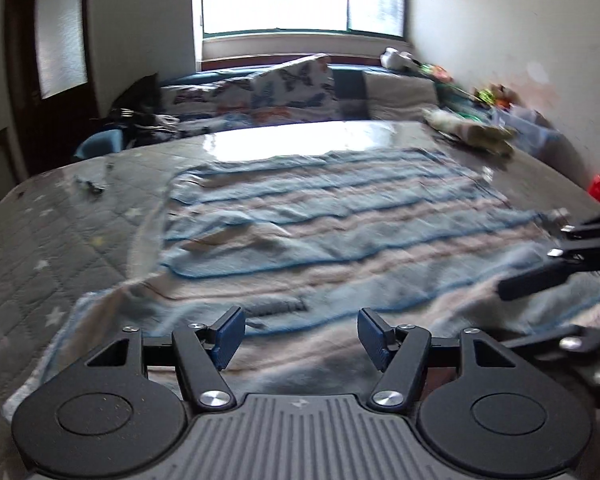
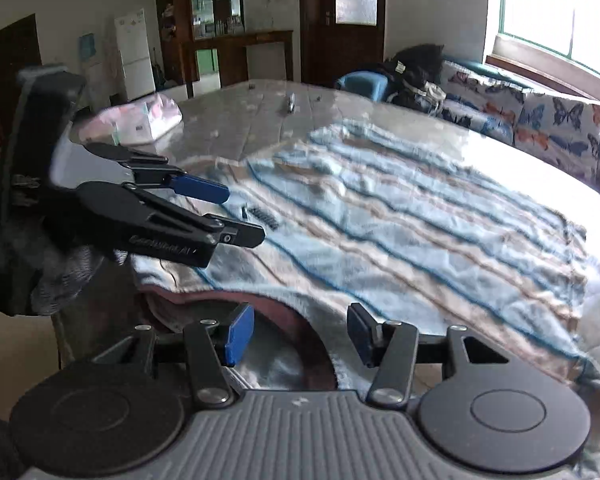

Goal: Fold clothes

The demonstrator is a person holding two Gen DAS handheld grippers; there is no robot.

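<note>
A blue and beige striped knit garment lies spread flat on the table, and it fills the middle of the right wrist view too. Its rounded neck opening with a reddish lining faces the near edge. My left gripper hovers open over the garment's near part with nothing between its blue pads. It shows from the side in the right wrist view, held by a gloved hand. My right gripper is open above the neck opening, its pads clear of the cloth. One of its fingers reaches in from the right edge.
The table has a grey quilted star cover under a shiny sheet. A pink and white packet lies at its far left corner, small dark bits beside the garment. Butterfly cushions and clutter line the window side.
</note>
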